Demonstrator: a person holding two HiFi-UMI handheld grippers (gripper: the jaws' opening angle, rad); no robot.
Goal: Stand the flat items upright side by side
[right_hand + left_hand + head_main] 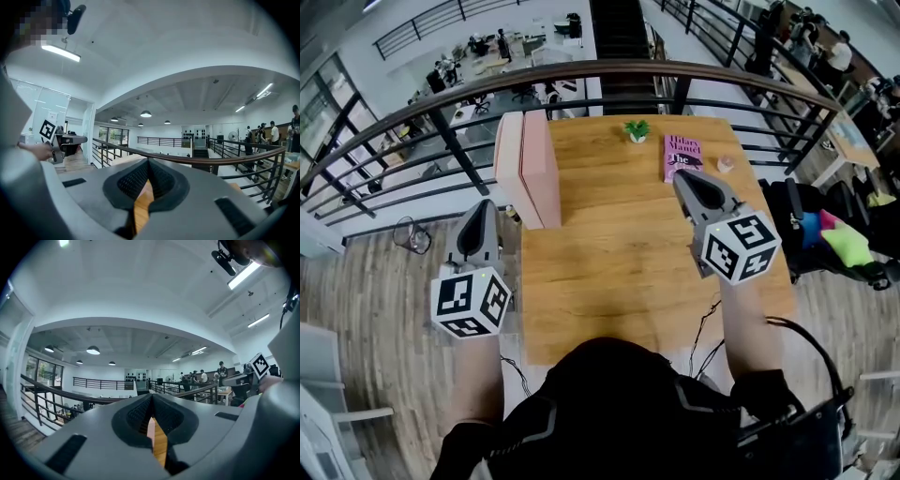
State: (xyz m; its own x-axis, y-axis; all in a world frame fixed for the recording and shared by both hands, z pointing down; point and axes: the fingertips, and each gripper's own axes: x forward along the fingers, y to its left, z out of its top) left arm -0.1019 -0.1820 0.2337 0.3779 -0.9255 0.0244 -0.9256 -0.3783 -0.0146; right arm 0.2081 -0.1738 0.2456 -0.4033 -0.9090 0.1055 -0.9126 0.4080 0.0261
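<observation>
1. At the far right of the light wooden worktop (619, 253), a magenta paperback book (682, 157) lies flat, well apart from a pale pink slab-like item (525, 169) standing on edge at the left border.
2. Left hand-held gripper (484, 208) and right hand-held gripper (681, 178): jaws pressed together, empty, hovering level, probably idle.
3. Setting: a curved black railing (581, 75) with open office floor below.

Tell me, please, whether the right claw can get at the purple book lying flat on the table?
Probably yes: the right claw, shut and empty, hangs right at the purple book, with nothing between them.
</observation>
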